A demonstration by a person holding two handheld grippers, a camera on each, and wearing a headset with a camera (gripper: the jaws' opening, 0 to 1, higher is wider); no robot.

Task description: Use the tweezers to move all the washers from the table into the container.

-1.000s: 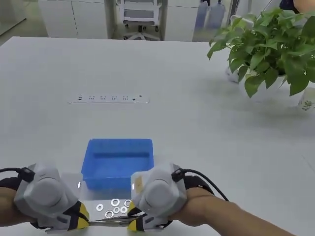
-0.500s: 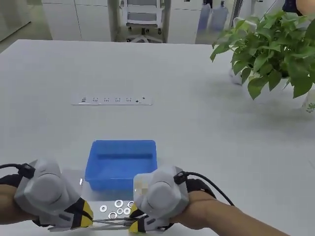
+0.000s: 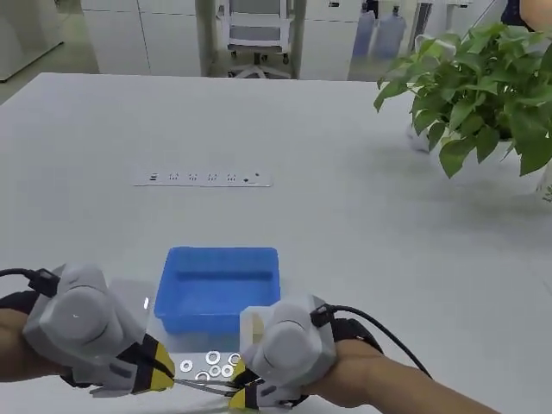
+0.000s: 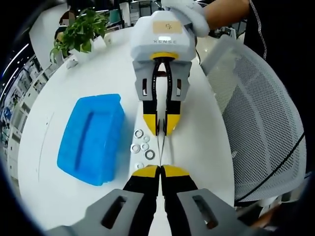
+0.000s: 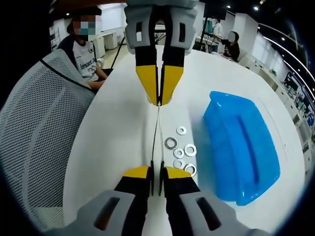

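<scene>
White tabletop (image 3: 362, 241) is carrying everything, with an office room behind it.

- Jaws: the left gripper (image 4: 160, 169) is clamping one end of the tweezers (image 4: 159, 147), with its jaws pressed together on the thin metal. The right gripper (image 5: 156, 173) is pinching the other end, its jaws nearly closed with the two tweezer arms between them.
- Grippers are facing each other tip to tip, and the tweezers are bridging the gap low over the table. Can't tell if the tweezers are touching the surface.
- Six washers (image 4: 142, 147) are lying flat and loose on the table just beside the tweezers. They're sitting at 11 o'clock off the left tips in the left gripper view, and at 1 o'clock off the right tips in the right gripper view.
- The blue container (image 3: 198, 315) is sitting near the washers. In the head view it's at 12 o'clock from them, apart from the group.
- A black cable (image 3: 371, 332) is running off the right gripper, over the person's forearm (image 3: 397, 384).
- A mesh chair back (image 4: 251, 113) is showing at the table edge, at 3 o'clock in the left gripper view.
- Farther out in the head view, a white power strip (image 3: 201, 178) is lying at 12 o'clock past the container. A potted plant (image 3: 483, 86) is standing at 2 o'clock. An office chair (image 3: 254, 26) is standing beyond the far table edge.
</scene>
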